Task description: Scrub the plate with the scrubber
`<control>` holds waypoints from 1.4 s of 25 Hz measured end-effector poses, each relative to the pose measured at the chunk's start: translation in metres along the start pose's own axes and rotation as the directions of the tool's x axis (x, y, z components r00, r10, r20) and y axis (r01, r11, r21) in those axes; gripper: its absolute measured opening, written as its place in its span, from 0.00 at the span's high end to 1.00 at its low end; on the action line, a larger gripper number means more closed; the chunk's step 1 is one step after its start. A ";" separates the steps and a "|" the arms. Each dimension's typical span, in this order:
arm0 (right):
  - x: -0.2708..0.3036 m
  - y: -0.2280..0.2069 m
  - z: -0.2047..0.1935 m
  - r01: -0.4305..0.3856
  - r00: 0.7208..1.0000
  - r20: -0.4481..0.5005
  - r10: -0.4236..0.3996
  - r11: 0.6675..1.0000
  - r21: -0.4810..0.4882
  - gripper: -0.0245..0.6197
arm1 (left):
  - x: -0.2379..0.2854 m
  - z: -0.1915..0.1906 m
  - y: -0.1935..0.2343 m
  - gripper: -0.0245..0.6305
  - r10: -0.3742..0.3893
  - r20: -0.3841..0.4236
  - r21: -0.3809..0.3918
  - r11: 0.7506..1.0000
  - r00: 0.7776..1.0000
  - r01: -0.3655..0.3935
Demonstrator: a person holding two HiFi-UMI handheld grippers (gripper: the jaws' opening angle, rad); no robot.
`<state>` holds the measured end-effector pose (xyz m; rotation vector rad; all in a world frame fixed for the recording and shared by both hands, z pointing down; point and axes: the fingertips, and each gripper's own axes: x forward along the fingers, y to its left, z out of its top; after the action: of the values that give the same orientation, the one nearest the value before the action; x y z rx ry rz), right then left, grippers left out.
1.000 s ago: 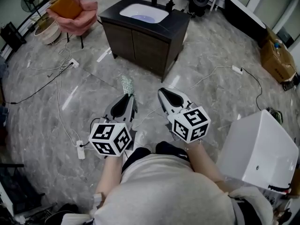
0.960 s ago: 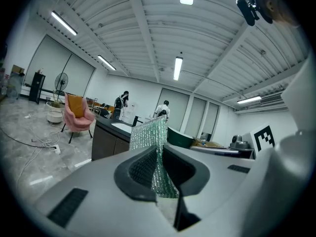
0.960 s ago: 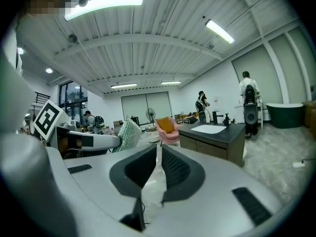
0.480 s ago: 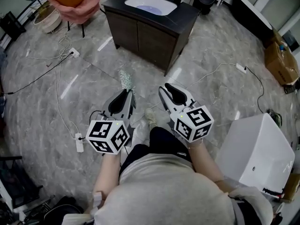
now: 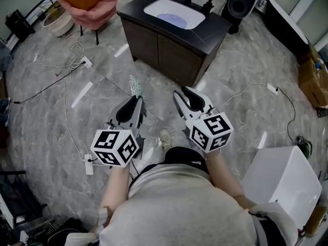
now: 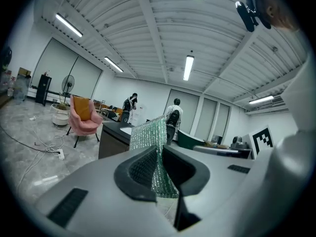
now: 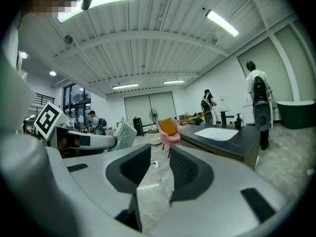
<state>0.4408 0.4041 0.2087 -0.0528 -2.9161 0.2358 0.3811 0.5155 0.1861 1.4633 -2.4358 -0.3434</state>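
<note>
Marble floor (image 5: pixel 246 70) runs all round the dark vanity (image 5: pixel 169 47), which has a white sink (image 5: pixel 174 13) in its top. Bare floor lies between the vanity's near corner and both grippers. Cables (image 5: pixel 66 86) trail left of the vanity, a pink chair (image 5: pixel 95 6) sits beyond its left end, and a white box (image 5: pixel 279 181) is well off to its right.

Left gripper (image 5: pixel 137 100): fingers (image 6: pixel 140 169) clamped on the scrubber (image 5: pixel 136 85), which points at the vanity. Right gripper (image 5: pixel 183 91): fingers (image 7: pixel 185 169) apart with nothing between them, just been opening.

Vs a second ago: the vanity is larger in frame and the white box is lower.
</note>
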 end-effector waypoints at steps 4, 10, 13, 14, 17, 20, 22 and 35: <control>0.043 -0.031 0.018 -0.026 1.000 -0.001 0.026 1.000 0.007 0.79 | 0.043 0.017 0.019 0.88 0.019 -0.004 0.016 1.000 1.000 -0.019; 0.089 -0.065 0.039 -0.080 0.997 -0.002 0.080 0.996 0.029 0.79 | 0.101 0.041 0.040 0.88 0.035 0.013 0.022 0.999 0.999 -0.035; 0.101 -0.085 0.044 -0.076 0.997 -0.007 0.076 0.996 0.039 0.79 | 0.123 0.045 0.048 0.88 0.047 0.014 0.012 0.999 0.999 -0.047; 0.105 -0.091 0.044 -0.073 0.997 -0.010 0.073 0.996 0.044 0.79 | 0.129 0.045 0.050 0.88 0.052 0.013 0.006 0.999 0.999 -0.052; 0.113 -0.104 0.043 -0.068 0.997 -0.021 0.069 0.996 0.060 0.79 | 0.141 0.042 0.057 0.88 0.067 -0.005 -0.011 0.998 0.998 -0.067; 0.121 -0.113 0.040 -0.062 0.998 -0.027 0.065 0.995 0.082 0.79 | 0.150 0.042 0.070 0.88 0.085 -0.022 -0.021 0.996 0.996 -0.085; 0.128 -0.118 0.035 -0.059 0.997 -0.039 0.062 0.994 0.092 0.79 | 0.156 0.043 0.080 0.88 0.095 -0.028 -0.025 0.995 0.995 -0.096; 0.203 -0.165 0.049 0.051 0.999 -0.003 -0.051 0.982 0.179 0.79 | 0.245 0.066 0.153 0.88 0.000 -0.074 -0.014 1.000 0.997 -0.001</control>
<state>0.2290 0.2442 0.2313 0.0513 -2.8801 0.4888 0.1221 0.3725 0.2050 1.4435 -2.3708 -0.2995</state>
